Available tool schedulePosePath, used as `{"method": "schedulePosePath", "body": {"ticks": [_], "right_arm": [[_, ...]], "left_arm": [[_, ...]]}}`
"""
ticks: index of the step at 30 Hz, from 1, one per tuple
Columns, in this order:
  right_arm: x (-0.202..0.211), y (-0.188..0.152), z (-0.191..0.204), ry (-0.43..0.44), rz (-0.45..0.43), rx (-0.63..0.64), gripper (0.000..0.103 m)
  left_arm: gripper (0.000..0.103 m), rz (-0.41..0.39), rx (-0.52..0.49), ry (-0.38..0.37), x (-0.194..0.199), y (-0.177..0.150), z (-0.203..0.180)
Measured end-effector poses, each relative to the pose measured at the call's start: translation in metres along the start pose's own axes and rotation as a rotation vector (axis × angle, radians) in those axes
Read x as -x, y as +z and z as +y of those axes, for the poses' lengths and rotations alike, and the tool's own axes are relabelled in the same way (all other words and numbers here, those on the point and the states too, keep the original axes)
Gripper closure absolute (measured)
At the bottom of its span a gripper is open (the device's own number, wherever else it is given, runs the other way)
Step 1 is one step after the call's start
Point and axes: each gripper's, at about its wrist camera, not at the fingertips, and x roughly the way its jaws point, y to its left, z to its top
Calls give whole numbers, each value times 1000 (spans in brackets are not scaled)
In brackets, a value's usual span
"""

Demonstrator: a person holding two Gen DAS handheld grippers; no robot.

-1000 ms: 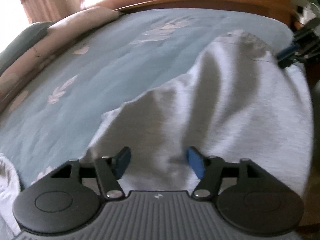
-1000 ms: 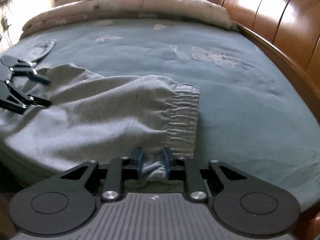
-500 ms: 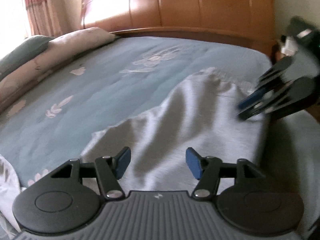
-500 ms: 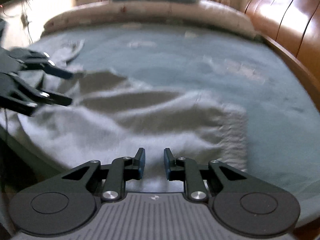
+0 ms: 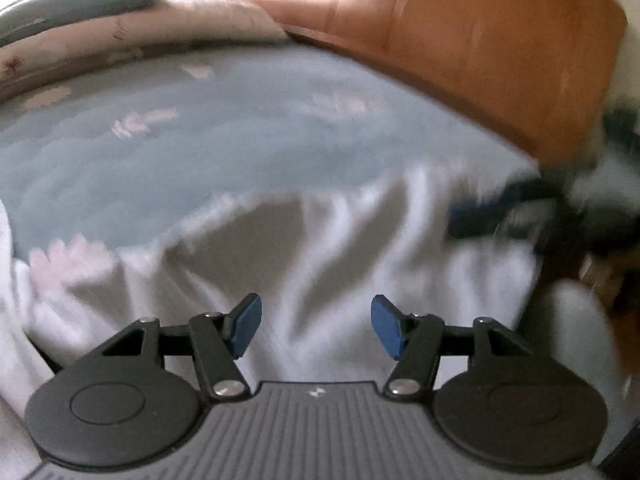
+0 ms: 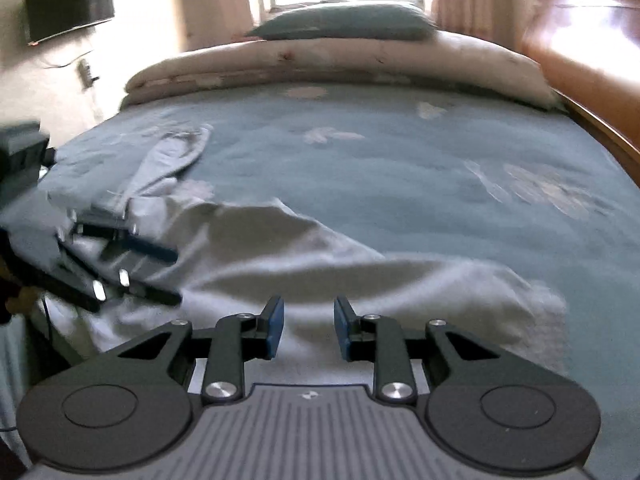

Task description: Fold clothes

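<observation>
Light grey trousers (image 5: 328, 248) lie rumpled along the near edge of the blue-green bed (image 5: 200, 152). My left gripper (image 5: 316, 326) is open and empty just above them. The right gripper shows blurred at the right of the left wrist view (image 5: 504, 216). In the right wrist view the trousers (image 6: 320, 264) spread across the bed (image 6: 400, 184), elastic waistband at the right. My right gripper (image 6: 309, 326) is open and empty above the cloth's near edge. The left gripper (image 6: 132, 264) shows at the left, over the cloth.
A second grey garment (image 6: 172, 160) lies further up the bed at the left. A rolled cream quilt (image 6: 340, 60) and a green pillow (image 6: 344, 24) lie at the far end. A wooden bed board (image 5: 460, 40) runs along one side. A black screen (image 6: 68, 4) hangs on the wall.
My right gripper let go of the waistband, opened and pulled back. The left gripper stayed open and swung to the left along the cloth. The trousers have dropped looser on the bed.
</observation>
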Motion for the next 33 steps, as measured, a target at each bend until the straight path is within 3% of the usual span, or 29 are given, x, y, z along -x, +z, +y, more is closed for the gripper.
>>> {"method": "schedulePosePath", "body": {"ticks": [5,10,13,20,23,30,33], "right_arm": [[-58,29,13,112,2,20,72],[-112,49,32,221,24,44,72],[-133,31,33,250,102,54,70],[-123,15,13,361,57,15,67],[-121,14,14,367,57,12,67],[-120,15,14,361,56,28,67],[-120,16,14,360,56,32,67]], "left_arm": [[43,-69,142,-48,0,49,58],[43,-12,318,-185,-41,74,106],[43,43,382,-225,-64,74,123],[43,183,410,-263,-106,62,132],[43,219,444,-315,-116,56,135],[38,236,483,-452,-136,58,132],[38,181,525,-487,-135,64,134]]}}
